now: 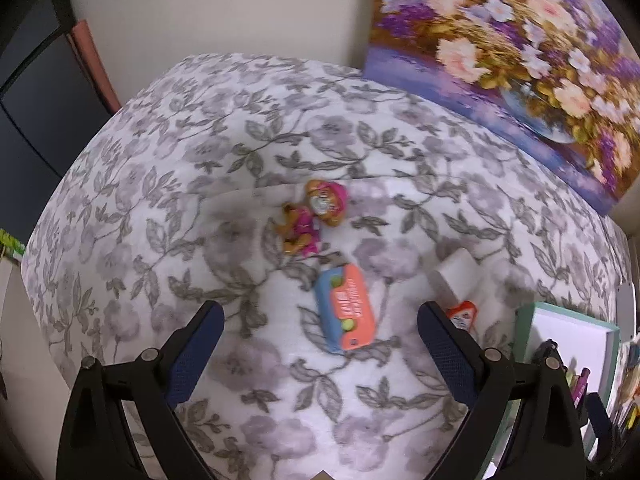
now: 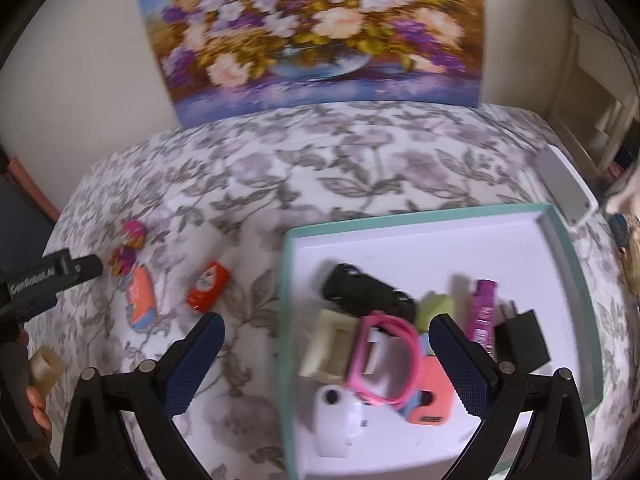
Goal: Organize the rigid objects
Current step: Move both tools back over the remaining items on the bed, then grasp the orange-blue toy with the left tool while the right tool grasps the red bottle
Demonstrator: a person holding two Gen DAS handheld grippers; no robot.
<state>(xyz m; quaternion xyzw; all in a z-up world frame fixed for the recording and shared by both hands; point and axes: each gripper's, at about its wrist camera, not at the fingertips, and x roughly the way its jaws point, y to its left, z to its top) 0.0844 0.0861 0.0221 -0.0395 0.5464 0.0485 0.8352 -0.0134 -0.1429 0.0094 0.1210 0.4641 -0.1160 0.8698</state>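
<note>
My left gripper (image 1: pixel 320 320) is open and empty, hovering above an orange-and-blue toy case (image 1: pixel 346 308) on the floral cloth. Two pink-and-brown toy figures (image 1: pixel 312 216) lie beyond it; a small red-orange box (image 1: pixel 463 315) sits by the right finger. My right gripper (image 2: pixel 326 334) is open and empty over the left part of a teal-rimmed white tray (image 2: pixel 440 210). The tray holds a black toy car (image 2: pixel 368 294), pink band (image 2: pixel 386 360), cream frame (image 2: pixel 330 346), white device (image 2: pixel 340 420), magenta tube (image 2: pixel 484 308) and black adapter (image 2: pixel 522 338). The case (image 2: pixel 140 300) and red box (image 2: pixel 208 286) also show left of the tray.
A flower painting (image 2: pixel 316 32) leans on the wall behind the table. The left gripper's body (image 2: pixel 48 276) shows at the left edge of the right wrist view. A white flat item (image 1: pixel 460 268) lies near the red box. The tray's edge (image 1: pixel 524 336) is at the right.
</note>
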